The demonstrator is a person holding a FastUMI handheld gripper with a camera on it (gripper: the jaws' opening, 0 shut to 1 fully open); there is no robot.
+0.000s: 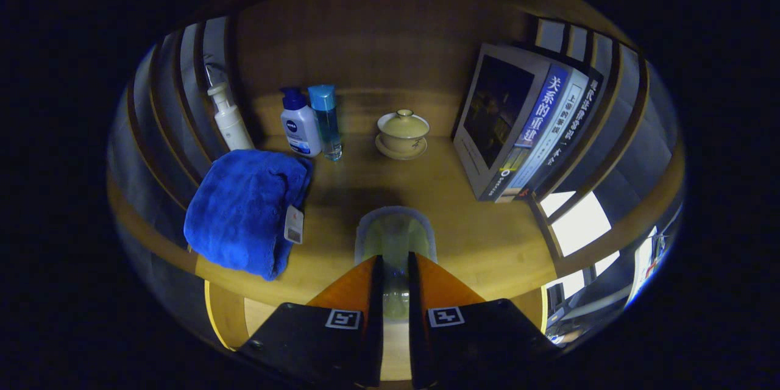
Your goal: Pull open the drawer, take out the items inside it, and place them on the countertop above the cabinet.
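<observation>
My gripper (395, 261) is shut on a translucent, pale green container (395, 233). Both fingers press on its sides, and its rounded end sticks out just ahead of the fingertips. The container hangs over the front middle of the wooden countertop (469, 225); I cannot tell whether it touches the wood. Below the countertop's front edge, beside the fingers, a lighter wooden surface (259, 315) shows; it may be the drawer.
A folded blue towel (244, 210) lies left of the fingers. Behind it stand a white pump bottle (228, 119), a white bottle with a blue cap (300, 125) and a clear blue bottle (326, 122). A lidded tea bowl (402, 133) sits at the back middle. Books (524, 128) lean at the right.
</observation>
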